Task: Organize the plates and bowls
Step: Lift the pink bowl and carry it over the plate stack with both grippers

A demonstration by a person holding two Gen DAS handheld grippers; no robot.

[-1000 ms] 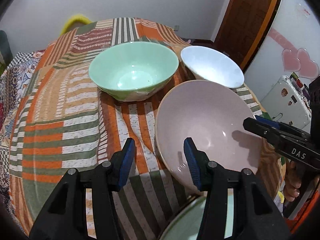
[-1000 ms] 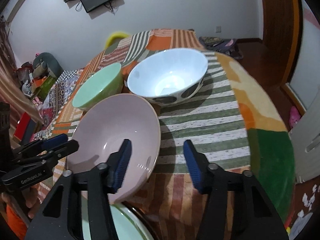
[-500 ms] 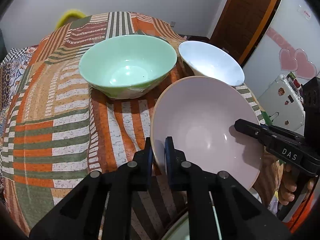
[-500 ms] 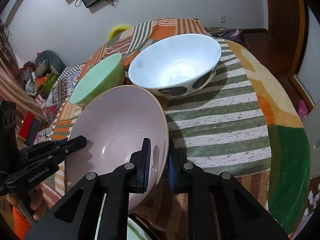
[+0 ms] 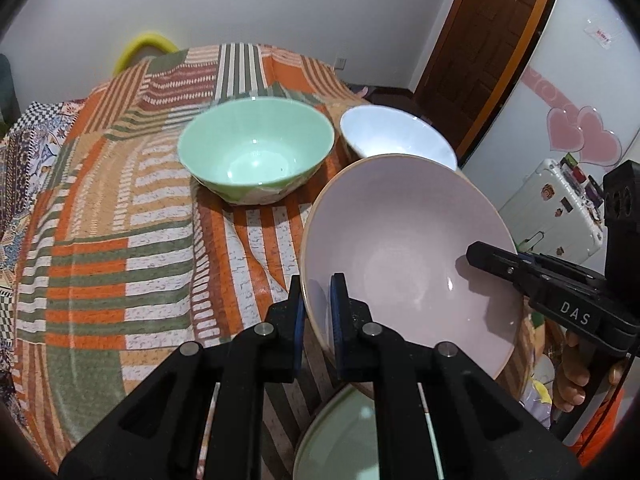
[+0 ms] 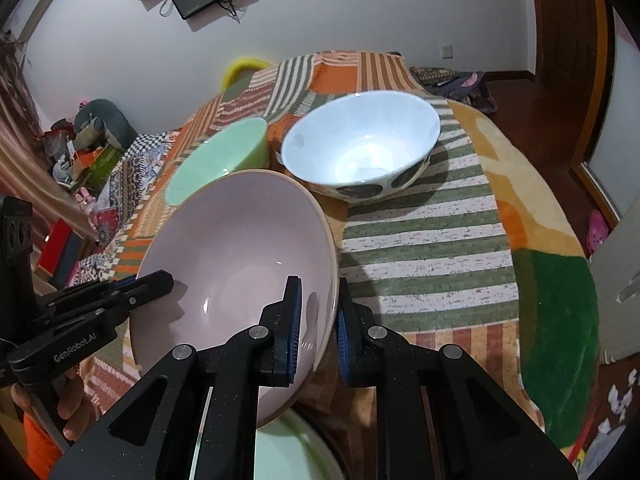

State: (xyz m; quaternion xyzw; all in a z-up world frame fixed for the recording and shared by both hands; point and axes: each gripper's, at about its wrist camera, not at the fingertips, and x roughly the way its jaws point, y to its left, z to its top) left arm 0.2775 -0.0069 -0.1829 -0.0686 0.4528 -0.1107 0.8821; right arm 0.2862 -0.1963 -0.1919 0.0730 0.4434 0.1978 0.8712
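Note:
A large pink bowl hangs tilted above the table, held by both grippers. My left gripper is shut on its left rim. My right gripper is shut on its right rim and shows at the right of the left wrist view. The pink bowl also shows in the right wrist view. A green bowl and a white bowl with dark spots stand on the striped tablecloth beyond it. A pale green plate lies below the pink bowl.
The round table's edge curves at the right, with a green and orange rug on the floor beyond. A white suitcase and a wooden door stand to the right. A yellow chair back rises behind the table.
Both grippers have closed on opposite rims of the pink bowl and lifted it, tilted, off the plate. The other bowls have not moved.

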